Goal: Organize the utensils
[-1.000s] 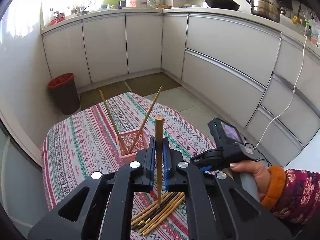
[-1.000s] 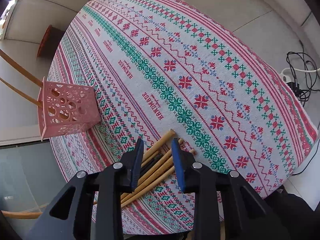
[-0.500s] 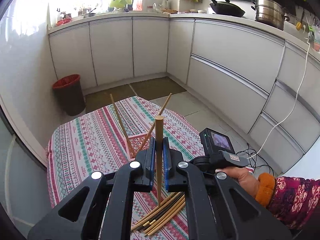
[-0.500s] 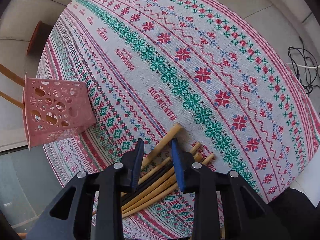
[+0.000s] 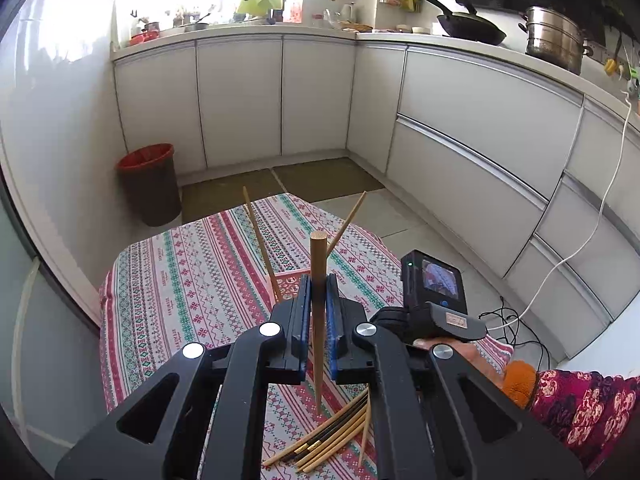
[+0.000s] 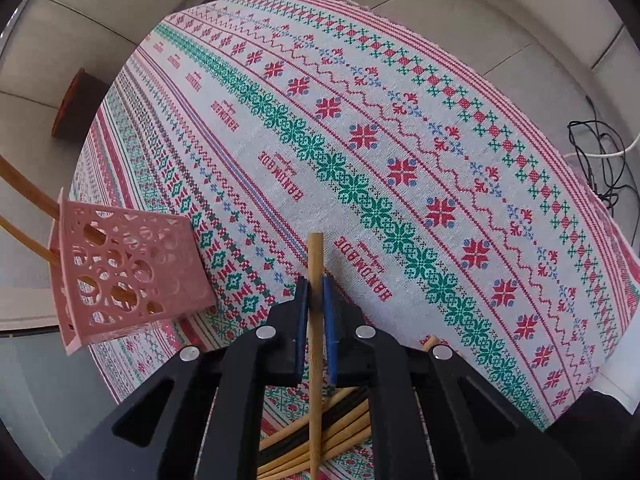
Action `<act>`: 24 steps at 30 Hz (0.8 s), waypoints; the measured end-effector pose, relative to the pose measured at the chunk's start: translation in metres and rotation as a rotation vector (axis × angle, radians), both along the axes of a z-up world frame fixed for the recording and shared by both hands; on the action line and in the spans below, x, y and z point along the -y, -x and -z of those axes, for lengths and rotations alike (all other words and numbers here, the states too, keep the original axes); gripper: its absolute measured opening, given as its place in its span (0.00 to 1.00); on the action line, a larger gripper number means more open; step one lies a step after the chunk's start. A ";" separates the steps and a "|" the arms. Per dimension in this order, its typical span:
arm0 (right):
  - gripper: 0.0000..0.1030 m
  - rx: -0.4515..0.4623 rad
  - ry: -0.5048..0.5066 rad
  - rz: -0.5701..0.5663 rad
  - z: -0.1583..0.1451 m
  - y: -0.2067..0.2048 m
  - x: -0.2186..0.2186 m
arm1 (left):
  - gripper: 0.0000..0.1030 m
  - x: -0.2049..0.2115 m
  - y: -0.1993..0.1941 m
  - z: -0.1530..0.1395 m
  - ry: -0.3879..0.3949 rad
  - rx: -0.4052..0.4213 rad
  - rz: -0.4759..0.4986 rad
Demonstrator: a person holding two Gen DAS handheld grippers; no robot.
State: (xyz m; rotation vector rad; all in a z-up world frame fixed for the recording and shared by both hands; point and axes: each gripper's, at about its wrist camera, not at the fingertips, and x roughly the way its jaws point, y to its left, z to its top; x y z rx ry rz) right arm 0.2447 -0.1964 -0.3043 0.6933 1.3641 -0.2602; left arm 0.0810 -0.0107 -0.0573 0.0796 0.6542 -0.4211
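The left gripper (image 5: 318, 312) is closed on one chopstick (image 5: 318, 280), which stands upright between its blue pads. The right gripper (image 6: 316, 312) is also closed on a chopstick (image 6: 315, 264); this one points forward above the cloth (image 6: 400, 120). Under both grippers a pile of chopsticks (image 5: 336, 436) lies flat on the near part of the table. Further away, to the left in the right wrist view, the pink holder (image 6: 128, 268) stands with two chopsticks (image 5: 256, 232) leaning in it. Behind the table a red bin (image 5: 148, 184) stands by the white cabinets (image 5: 240, 100).
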 end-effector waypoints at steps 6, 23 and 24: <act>0.08 0.101 -0.033 -0.018 -0.042 0.009 0.020 | 0.06 -0.006 0.006 -0.010 0.028 0.023 -0.007; 0.08 0.622 0.107 -0.022 -0.243 0.098 0.107 | 0.06 0.004 0.002 -0.053 0.142 0.131 -0.044; 0.08 0.659 0.114 -0.017 -0.257 0.101 0.109 | 0.06 0.004 0.000 -0.057 0.152 0.140 -0.052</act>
